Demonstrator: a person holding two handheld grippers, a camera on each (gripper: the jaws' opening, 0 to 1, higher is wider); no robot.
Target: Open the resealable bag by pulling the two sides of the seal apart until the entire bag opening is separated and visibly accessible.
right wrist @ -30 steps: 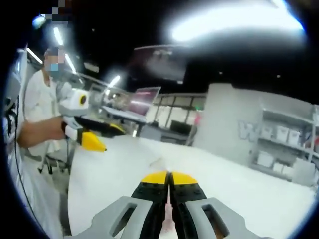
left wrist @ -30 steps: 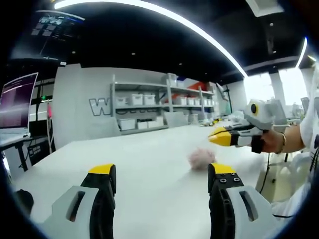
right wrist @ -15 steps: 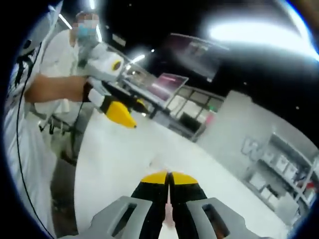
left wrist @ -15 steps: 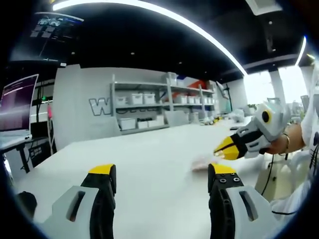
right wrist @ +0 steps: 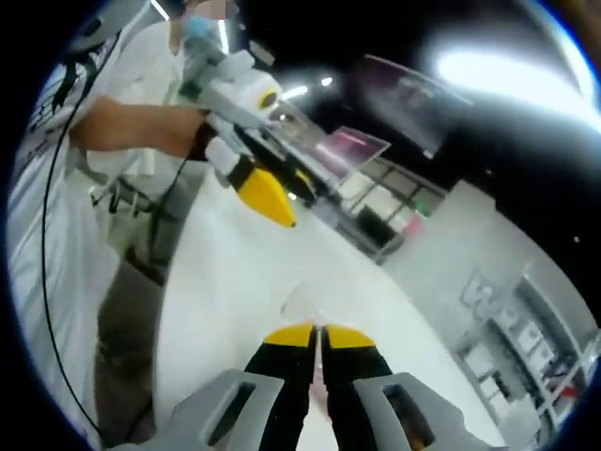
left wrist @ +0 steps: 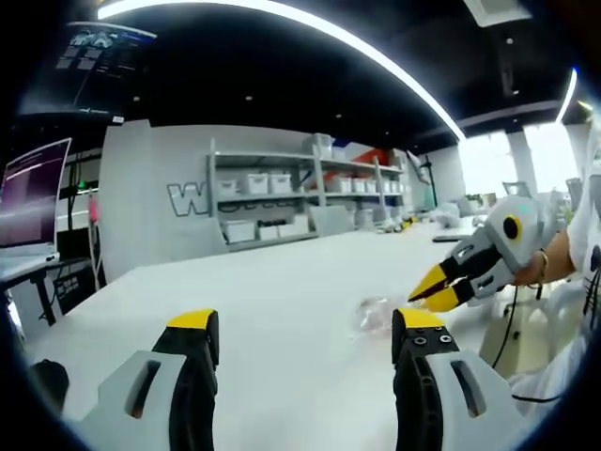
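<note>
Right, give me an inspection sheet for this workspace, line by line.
Surface: white table, bare apart from the bag.
Job's things: clear bag beside the right gripper's tips; seal state cannot be told.
Clutter: nothing seen.
Grippers: left gripper open, holding nothing; right gripper shut, with something pale and thin between its tips, too blurred to name.
Cables: dark cable hanging below the person's hand.
Surroundings: shelves with white bins, laptop on a side desk, ceiling light strip.
</note>
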